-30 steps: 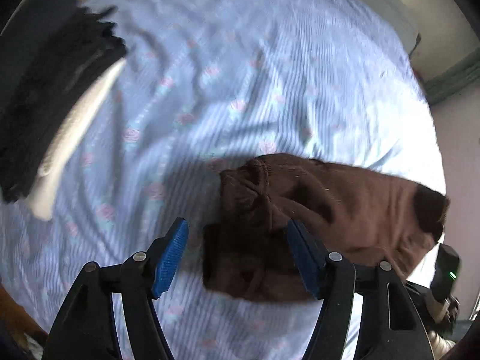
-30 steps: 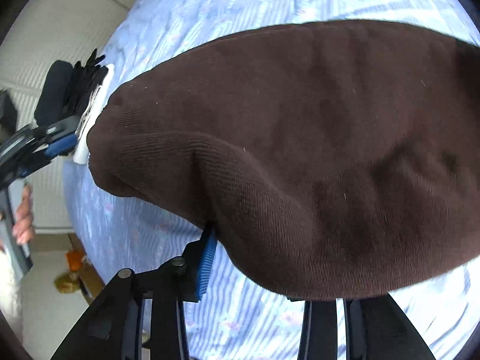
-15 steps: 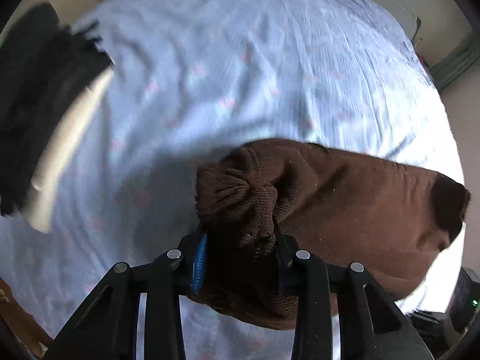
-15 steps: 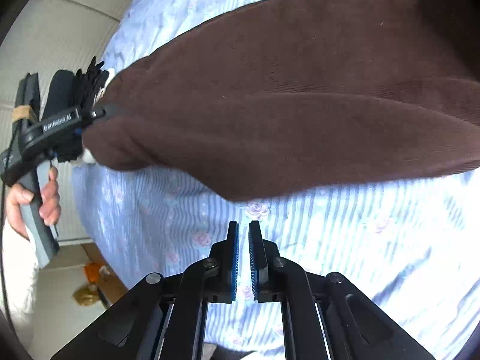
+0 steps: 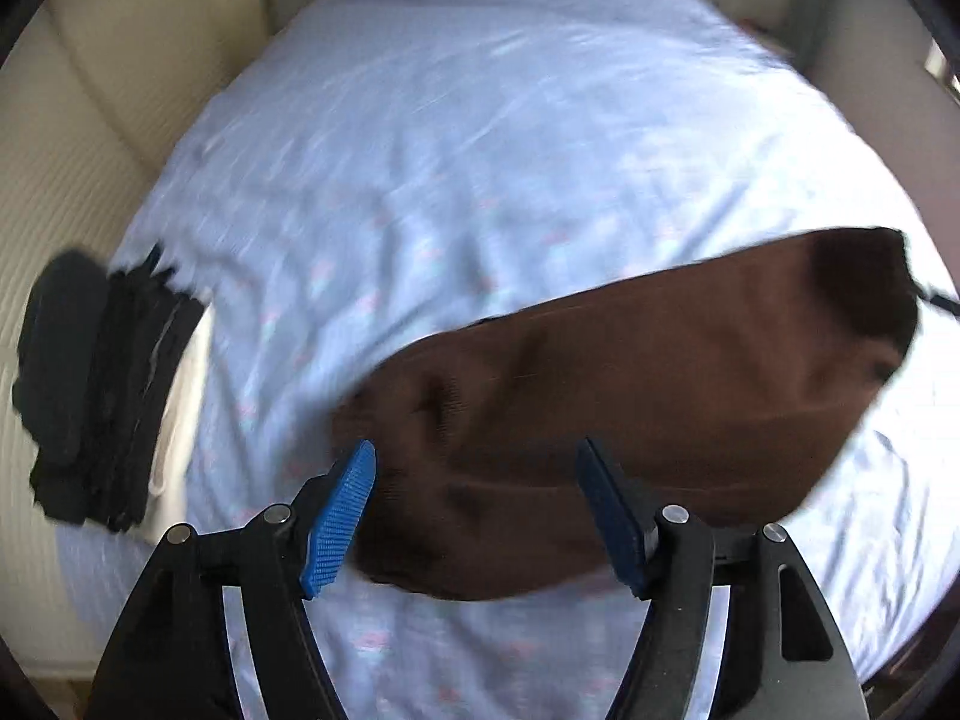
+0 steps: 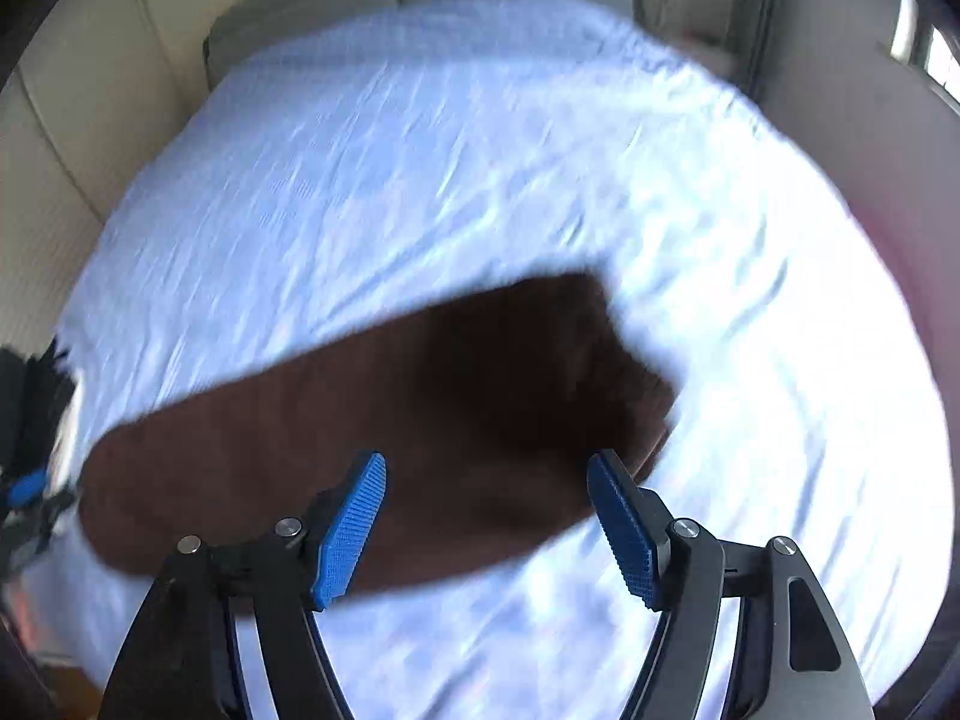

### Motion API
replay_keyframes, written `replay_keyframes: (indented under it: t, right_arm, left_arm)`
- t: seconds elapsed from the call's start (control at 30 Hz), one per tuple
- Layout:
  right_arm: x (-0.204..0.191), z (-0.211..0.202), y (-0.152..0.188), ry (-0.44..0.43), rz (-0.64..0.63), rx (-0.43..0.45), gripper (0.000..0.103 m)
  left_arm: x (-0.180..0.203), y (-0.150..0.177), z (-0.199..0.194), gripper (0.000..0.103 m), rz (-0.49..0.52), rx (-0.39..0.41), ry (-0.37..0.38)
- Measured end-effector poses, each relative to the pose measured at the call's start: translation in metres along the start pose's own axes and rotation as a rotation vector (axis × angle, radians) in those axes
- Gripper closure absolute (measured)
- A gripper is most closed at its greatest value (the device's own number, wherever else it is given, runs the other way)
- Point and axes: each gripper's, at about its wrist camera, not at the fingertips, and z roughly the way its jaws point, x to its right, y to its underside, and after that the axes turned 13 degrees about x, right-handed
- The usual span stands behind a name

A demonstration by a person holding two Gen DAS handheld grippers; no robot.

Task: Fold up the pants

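The brown pants (image 5: 630, 384) lie folded into a long bundle on the light blue bed sheet (image 5: 480, 150). In the left wrist view my left gripper (image 5: 480, 516) is open above the bundle's near left end and holds nothing. In the right wrist view the pants (image 6: 390, 420) stretch from lower left to centre. My right gripper (image 6: 489, 525) is open above their near edge and empty. Both views are blurred by motion.
A stack of folded dark clothes on a white piece (image 5: 102, 390) sits at the bed's left edge. Beige padded walls (image 5: 72, 138) surround the bed. The other gripper shows at the far left of the right wrist view (image 6: 27, 498).
My left gripper let go of the pants' end and opened. My right gripper opened from shut. Both pulled back and up, and the pants now lie on the sheet.
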Motion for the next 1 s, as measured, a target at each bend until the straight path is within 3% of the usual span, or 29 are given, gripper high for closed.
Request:
replay_keyframes:
  t: [0.07,0.23,0.43,0.57,0.73,0.9,1.0]
  right_arm:
    - [0.019,0.017,-0.022,-0.008,-0.004,0.019,0.032]
    - [0.031,0.064,-0.036,-0.044,0.035,-0.055,0.032]
    - [0.082,0.107,-0.002,0.034,0.275,-0.179,0.038]
    - [0.101,0.136,0.036,-0.025,0.426,-0.332,0.038]
    - [0.113,0.152,0.053,-0.081,0.488,-0.331,0.034]
    - [0.113,0.154,0.061,-0.069,0.502,-0.323,0.032]
    - [0.116,0.137,0.056,-0.105,0.545,-0.300,0.050]
  left_arm:
    - [0.018,0.001,-0.002,0.034,-0.010,0.003,0.058]
    - [0.052,0.003,0.009,0.034,-0.065,-0.050,0.141]
    - [0.080,0.001,0.011,0.034,-0.017,-0.078,0.148]
    - [0.103,0.002,0.016,0.034,0.045,-0.087,0.160]
    - [0.108,-0.001,0.029,0.035,0.048,-0.126,0.159]
    - [0.106,0.004,0.041,0.035,0.032,-0.163,0.150]
    - [0.102,0.008,0.044,0.036,0.013,-0.186,0.144]
